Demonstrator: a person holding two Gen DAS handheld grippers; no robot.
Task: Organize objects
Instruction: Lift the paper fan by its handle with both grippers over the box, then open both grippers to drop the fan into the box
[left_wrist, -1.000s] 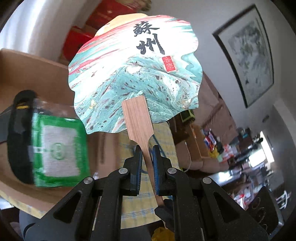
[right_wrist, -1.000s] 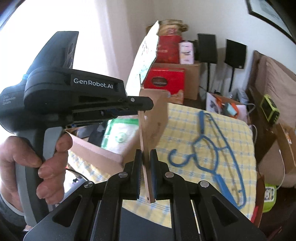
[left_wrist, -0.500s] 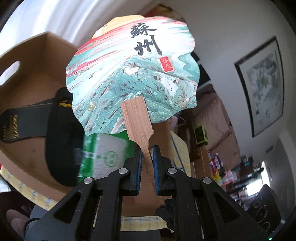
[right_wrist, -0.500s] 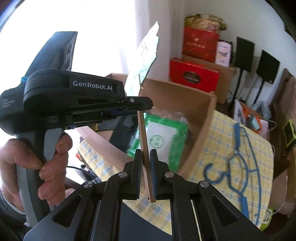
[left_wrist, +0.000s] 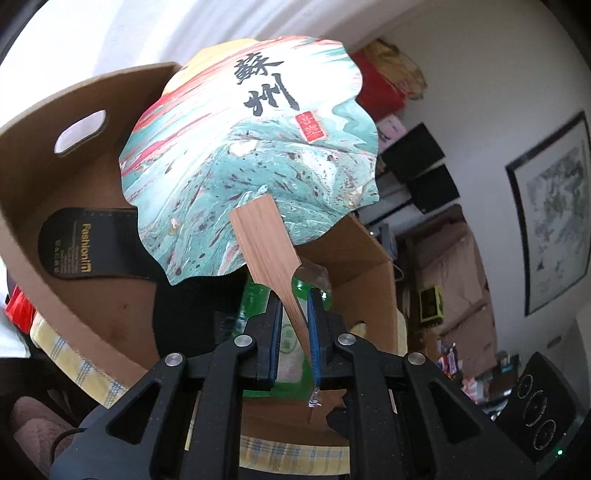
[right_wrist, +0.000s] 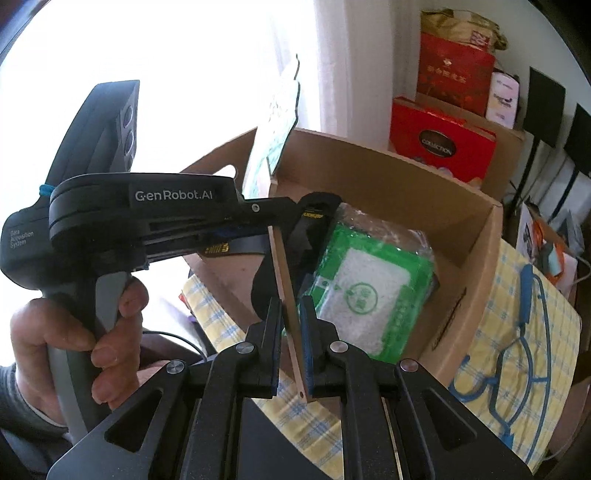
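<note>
A paper fan (left_wrist: 251, 155) with a teal and red marbled face and black characters stands upright on a flat wooden handle (left_wrist: 269, 251). My left gripper (left_wrist: 293, 306) is shut on that handle. My right gripper (right_wrist: 291, 306) is shut on the same handle (right_wrist: 282, 273) lower down, seen edge-on, with the left gripper (right_wrist: 275, 214) crossing in from the left in a person's hand (right_wrist: 74, 325). The fan hangs over an open cardboard box (right_wrist: 388, 173). In the box lie a green packet (right_wrist: 365, 291) and a black insole (left_wrist: 85, 243).
The box (left_wrist: 33, 206) stands on a yellow checked cloth (right_wrist: 554, 306), where a blue hanger (right_wrist: 524, 332) lies to its right. Red gift boxes (right_wrist: 439, 144) and black speakers (right_wrist: 546, 107) are stacked behind. A framed picture (left_wrist: 550, 229) hangs on the wall.
Both grippers have carried the fan sideways and slightly down, from beside the box to over its open top. The green packet and black insole now lie right under the handle.
</note>
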